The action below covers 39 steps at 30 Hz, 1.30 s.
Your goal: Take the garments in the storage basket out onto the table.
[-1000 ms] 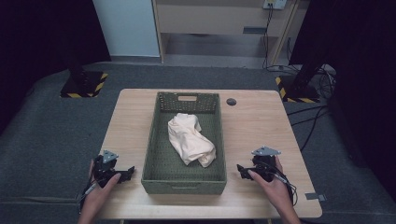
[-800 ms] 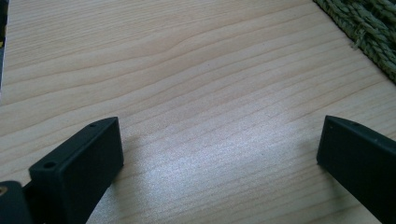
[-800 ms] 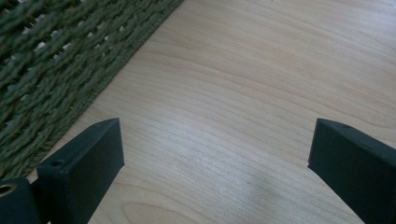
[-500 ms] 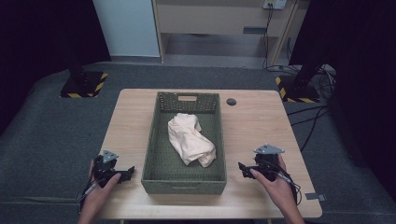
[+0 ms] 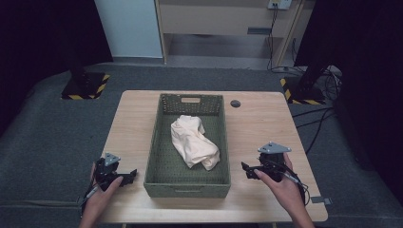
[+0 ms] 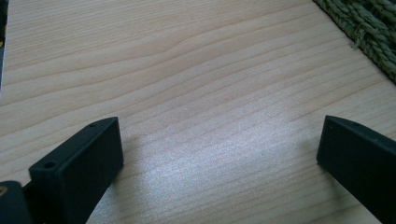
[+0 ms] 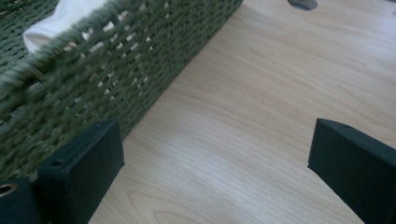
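- Cream-coloured cloth (image 5: 194, 142), crumpled into a loose bundle, lies inside a green woven basket (image 5: 157, 142) that stands between the two pairs of tongs.
- The left tongs (image 5: 124, 176) rest low on the pale wooden desk (image 5: 259, 123), just beside the basket's near left corner; the jaws stand wide apart with nothing between them, only bare wood grain in the left gripper view.
- The right tongs (image 5: 246, 168) sit on the far side of the basket from the left pair, near its right wall; they too are released, jaws spread and gripping nothing.
- In the right gripper view the basket wall (image 7: 116, 60) runs close along the left jaw, and a bit of the cloth (image 7: 56, 16) peeks above the rim.
- The cloth looks soft, light and floppy; it would likely sag and unfold when lifted, and should not slip much or break.
- A good place to take hold seems to be a raised fold on top of the bundle, on the side nearest the right tongs, where the fabric bunches thickly enough for the jaws to pinch.
- The basket holds the cloth and nothing else that I can make out; its weave looks stiff enough to stand upright, with a handle slot in the far end wall.
- A small dark round disc (image 5: 235, 103) lies on the desk beyond the right tongs, well apart from them.
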Each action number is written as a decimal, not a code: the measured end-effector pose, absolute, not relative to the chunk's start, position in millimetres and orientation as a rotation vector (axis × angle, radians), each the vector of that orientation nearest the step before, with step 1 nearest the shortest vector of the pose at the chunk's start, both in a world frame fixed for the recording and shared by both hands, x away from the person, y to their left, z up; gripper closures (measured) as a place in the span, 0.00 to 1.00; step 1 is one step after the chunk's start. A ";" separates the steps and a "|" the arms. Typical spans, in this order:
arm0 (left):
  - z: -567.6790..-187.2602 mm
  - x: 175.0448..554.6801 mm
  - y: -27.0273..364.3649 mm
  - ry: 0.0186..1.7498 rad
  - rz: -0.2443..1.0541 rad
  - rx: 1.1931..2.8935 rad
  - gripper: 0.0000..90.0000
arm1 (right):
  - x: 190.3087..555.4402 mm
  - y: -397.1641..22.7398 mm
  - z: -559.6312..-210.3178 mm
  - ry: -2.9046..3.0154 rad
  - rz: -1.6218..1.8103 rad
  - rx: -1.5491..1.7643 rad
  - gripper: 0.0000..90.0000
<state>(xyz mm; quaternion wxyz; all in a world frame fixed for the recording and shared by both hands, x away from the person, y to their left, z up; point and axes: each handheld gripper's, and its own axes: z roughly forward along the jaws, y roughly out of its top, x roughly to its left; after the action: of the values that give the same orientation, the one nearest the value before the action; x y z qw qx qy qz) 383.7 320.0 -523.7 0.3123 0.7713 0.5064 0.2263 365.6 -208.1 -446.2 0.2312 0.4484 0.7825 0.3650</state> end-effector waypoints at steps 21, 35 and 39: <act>-523.7 383.7 320.0 1.336 0.597 2.035 0.00 | 366.4 -190.4 -406.7 2.158 1.029 1.147 0.04; -523.7 383.7 320.0 1.336 0.597 2.035 0.00 | 373.2 -174.0 -387.4 2.171 1.046 1.098 0.04; -523.7 383.7 320.0 1.336 0.597 2.035 0.00 | 376.1 -168.9 -382.0 2.178 1.051 1.083 0.04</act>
<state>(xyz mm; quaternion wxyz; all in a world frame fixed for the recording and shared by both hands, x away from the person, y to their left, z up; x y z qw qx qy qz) 383.7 320.0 -523.7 0.3123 0.7713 0.5063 0.2262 376.1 -168.9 -382.0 0.2436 0.3965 0.7972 0.3847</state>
